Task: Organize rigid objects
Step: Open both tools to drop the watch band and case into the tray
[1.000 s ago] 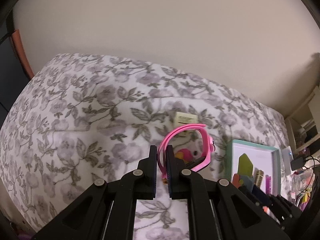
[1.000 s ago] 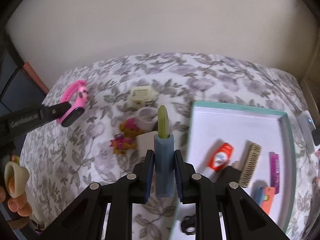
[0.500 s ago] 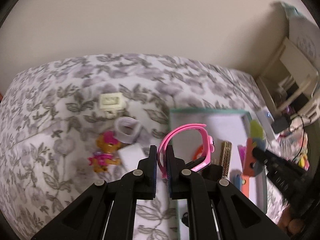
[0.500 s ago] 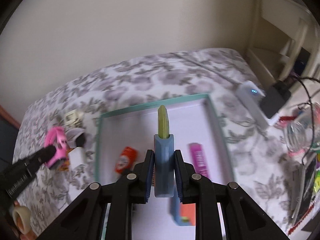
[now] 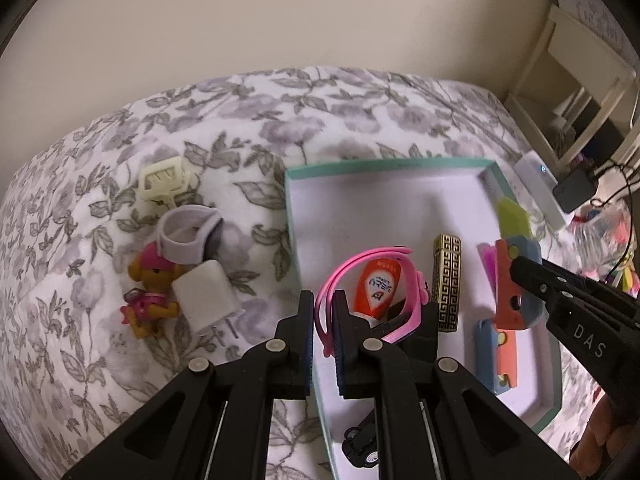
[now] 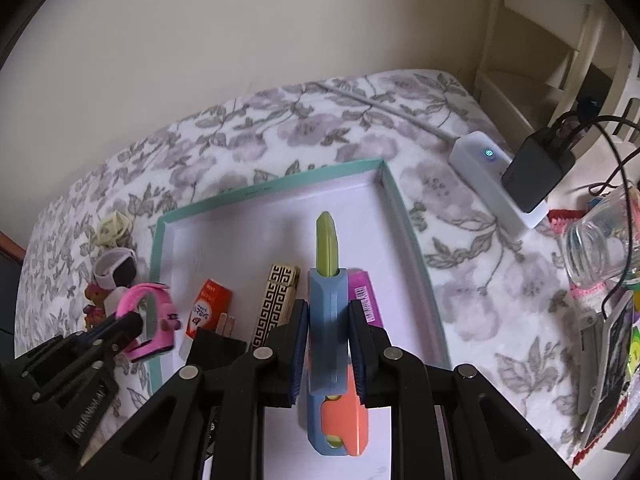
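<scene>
Both of my hands are swinging across from the flowered bedspread (image 5: 120, 168) to the teal-rimmed tray (image 5: 384, 165), which a second ago was lying off to the side and is now sitting right under my fingers. I am holding my left gripper (image 5: 323, 308) tilted steeply down at the tray's left edge, its jaws pinching the strap of the pink watch (image 5: 372, 292), which is hanging just above the orange glue stick (image 5: 378, 286) and beside the gold patterned case (image 5: 447, 280) lying in the tray. I am pointing my right gripper (image 6: 328, 322) steeply down over the tray's right half, its jaws clamping the blue toy knife (image 6: 327, 320) with its green blade (image 6: 327, 242) sticking forward, above the pink pack (image 6: 366, 300) near the tray's right wall. Left on the bedspread are the dog figure (image 5: 150, 292), the white block (image 5: 204, 296), the grey band (image 5: 188, 236) and the cream clip (image 5: 164, 178)
</scene>
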A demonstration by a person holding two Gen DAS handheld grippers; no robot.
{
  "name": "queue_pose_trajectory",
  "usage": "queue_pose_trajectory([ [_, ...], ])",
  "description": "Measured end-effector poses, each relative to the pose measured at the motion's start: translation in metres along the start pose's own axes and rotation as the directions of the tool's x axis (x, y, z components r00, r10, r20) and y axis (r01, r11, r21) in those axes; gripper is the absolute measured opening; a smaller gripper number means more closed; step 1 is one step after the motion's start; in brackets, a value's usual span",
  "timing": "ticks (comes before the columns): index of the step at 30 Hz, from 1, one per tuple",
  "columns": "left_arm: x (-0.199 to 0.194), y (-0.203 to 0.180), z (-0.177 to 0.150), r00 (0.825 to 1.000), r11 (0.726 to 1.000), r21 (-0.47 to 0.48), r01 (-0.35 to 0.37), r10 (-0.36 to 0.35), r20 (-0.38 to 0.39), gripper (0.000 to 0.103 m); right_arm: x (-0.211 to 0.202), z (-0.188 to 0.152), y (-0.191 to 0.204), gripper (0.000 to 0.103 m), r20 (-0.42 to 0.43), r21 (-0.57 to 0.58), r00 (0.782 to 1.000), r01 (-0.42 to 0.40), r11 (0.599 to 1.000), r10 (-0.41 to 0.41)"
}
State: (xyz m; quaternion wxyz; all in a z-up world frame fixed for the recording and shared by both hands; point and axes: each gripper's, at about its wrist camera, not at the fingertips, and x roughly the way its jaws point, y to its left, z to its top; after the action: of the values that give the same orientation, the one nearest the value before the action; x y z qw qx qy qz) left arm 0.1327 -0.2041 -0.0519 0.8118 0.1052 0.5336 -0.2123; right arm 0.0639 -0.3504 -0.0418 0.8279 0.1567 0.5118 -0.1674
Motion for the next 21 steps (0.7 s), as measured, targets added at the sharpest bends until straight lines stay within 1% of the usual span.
queue_pose_trajectory([
  [4,0.009,-0.007,-0.004,1.0,1.0,0.017,-0.012,0.012,-0.018,0.009,0.002,-0.001,0.005,0.021,-0.006,-0.011,1.0,0.0,1.0,0.0],
  [12,0.022,-0.005,-0.008,0.999,1.0,0.006,-0.007,0.008,-0.038,0.011,0.019,-0.007,0.012,0.021,-0.044,-0.025,0.999,-0.017,1.0,0.016],
  [16,0.027,-0.003,-0.01,0.999,1.0,0.0,-0.013,0.013,-0.048,0.011,0.023,-0.008,0.017,0.021,-0.052,-0.041,0.999,-0.006,0.999,0.004],
  [18,0.031,-0.002,-0.011,0.998,1.0,-0.004,-0.005,0.005,-0.064,0.011,0.023,-0.008,0.017,0.021,-0.054,-0.042,0.999,-0.001,0.999,-0.001],
  [21,0.03,-0.006,-0.011,0.998,1.0,0.013,-0.012,0.013,-0.068,0.011,0.022,-0.008,0.018,0.022,-0.06,-0.045,0.998,0.017,0.999,-0.02],
])
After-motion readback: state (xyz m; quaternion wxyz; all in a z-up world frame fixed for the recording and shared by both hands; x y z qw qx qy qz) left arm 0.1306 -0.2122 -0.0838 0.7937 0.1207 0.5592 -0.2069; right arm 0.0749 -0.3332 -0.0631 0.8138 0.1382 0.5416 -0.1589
